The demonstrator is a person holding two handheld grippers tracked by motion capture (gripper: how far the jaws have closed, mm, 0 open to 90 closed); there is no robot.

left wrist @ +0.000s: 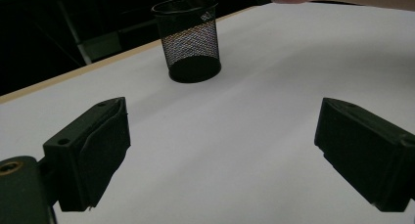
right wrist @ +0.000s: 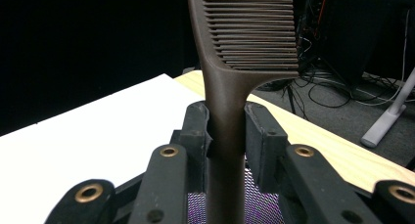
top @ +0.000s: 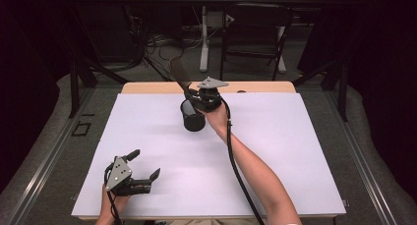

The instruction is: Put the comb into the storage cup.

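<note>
From the high view, a white sheet [top: 275, 156] covers a wooden table [top: 147, 87]. The right gripper [top: 193, 94] is at the far middle of the table, directly over a black mesh cup [top: 193, 118], and a dark comb [top: 179, 73] rises from its jaws, slanting up and away to the left. The right hand [top: 216, 118] and forearm stretch from the bottom edge, with a black cable running along the arm. The left gripper [top: 145, 165] sits near the front left corner, low over the sheet, its jaws spread wide with nothing between them. A folding chair [top: 253, 31] and loose cables stand on the floor beyond the table.

The left gripper view looks between its own widely parted jaws across bare white sheet to the mesh cup [left wrist: 190, 38], which stands upright, and here its wire weave and solid base are plain. A dark shaft enters the cup's mouth at the top edge.

The right gripper view gives the grip close up: both pads are pressed against the brown handle of the comb [right wrist: 230, 101], the fine teeth to the right above, and the cup's mesh shows below the jaws. No writing is readable anywhere.
</note>
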